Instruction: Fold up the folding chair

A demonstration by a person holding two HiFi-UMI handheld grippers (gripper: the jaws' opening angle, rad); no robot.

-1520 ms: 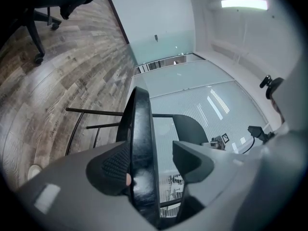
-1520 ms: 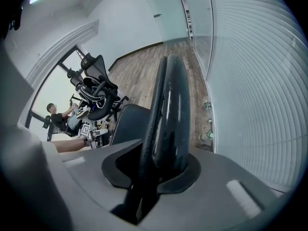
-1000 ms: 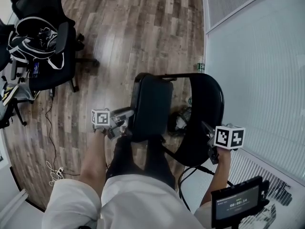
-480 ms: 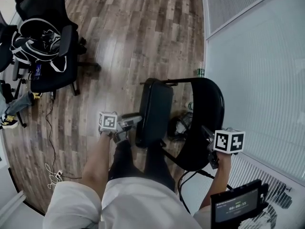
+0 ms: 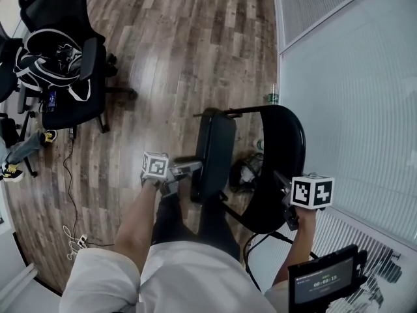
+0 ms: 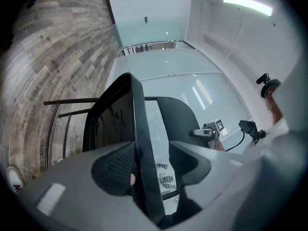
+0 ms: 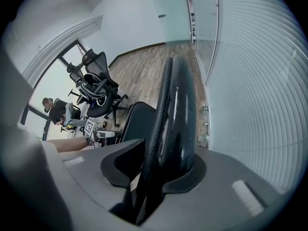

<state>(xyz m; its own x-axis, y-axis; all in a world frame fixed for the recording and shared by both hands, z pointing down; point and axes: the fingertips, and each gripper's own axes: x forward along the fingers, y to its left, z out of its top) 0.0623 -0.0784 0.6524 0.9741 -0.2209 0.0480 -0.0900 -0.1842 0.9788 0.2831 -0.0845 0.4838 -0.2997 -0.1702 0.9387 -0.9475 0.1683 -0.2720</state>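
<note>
The black folding chair stands at my feet, its seat [image 5: 215,152] tipped up nearly on edge, close to the curved backrest [image 5: 281,155]. My left gripper [image 5: 190,169] points level at the seat's near edge. In the left gripper view the seat rim [image 6: 144,143] runs between the jaws of this gripper [image 6: 151,160]. One pad lies against the underside and a gap shows at the other; these jaws have just been closing. My right gripper [image 5: 284,182] points down over the backrest [image 7: 180,105]. Its jaws [image 7: 166,163] hug the backrest and have just been opening.
A black office chair [image 5: 65,77] with a backpack on it stands at the far left. A ribbed glass wall [image 5: 352,109] runs close along the right. Cables [image 5: 73,235] lie on the wood floor, a small bottle [image 5: 273,98] stands by the wall, and a screen [image 5: 324,282] sits lower right.
The seat has swung up further toward the backrest, from slanted to nearly on edge. My left gripper has moved right and up with it. The right gripper has stayed put.
</note>
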